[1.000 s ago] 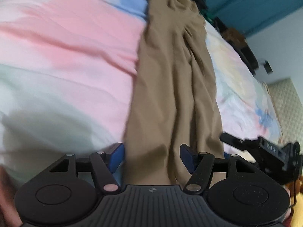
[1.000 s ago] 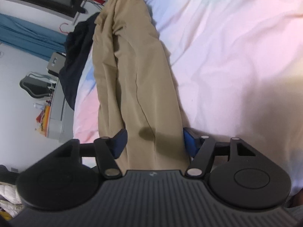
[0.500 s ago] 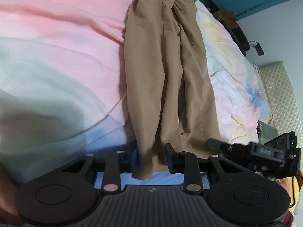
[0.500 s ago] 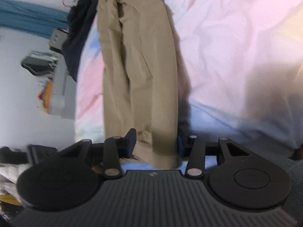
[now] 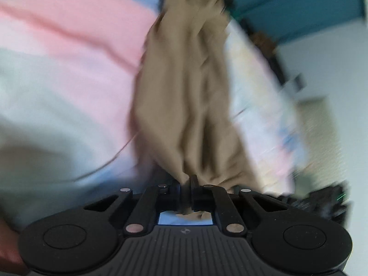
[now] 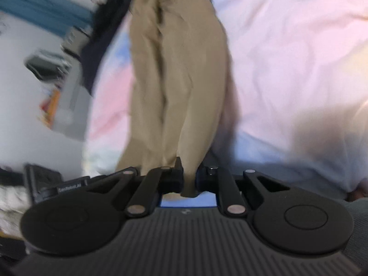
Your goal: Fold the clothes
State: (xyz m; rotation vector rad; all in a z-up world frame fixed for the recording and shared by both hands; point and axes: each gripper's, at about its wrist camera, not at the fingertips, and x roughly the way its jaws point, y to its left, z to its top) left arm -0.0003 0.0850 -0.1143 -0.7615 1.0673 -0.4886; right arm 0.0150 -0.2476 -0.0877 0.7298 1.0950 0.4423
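Long tan trousers [image 5: 184,92] lie lengthwise on a pastel pink, blue and white bedsheet [image 5: 69,57], running away from both cameras. My left gripper [image 5: 187,184] is closing its jaws on the near end of the cloth, which is bunched into a narrow tuck between the pads. In the right wrist view the same trousers [image 6: 184,80] narrow into my right gripper [image 6: 189,172], whose jaws are also closing with a pinch of tan fabric pressed between them. The near hem is lifted slightly off the sheet [image 6: 287,57]. Both views are blurred by motion.
A dark garment [image 6: 101,46] lies beside the trousers at the bed's far left edge. A teal curtain [image 5: 287,4] and a white wall stand beyond the bed. Grey furniture with colourful items [image 6: 66,105] stands beside it. Wide bare sheet spreads to the right.
Both grippers went from wide open around the trouser end to closed on it. The cloth has gathered into a pinch and its near end has risen from the sheet.
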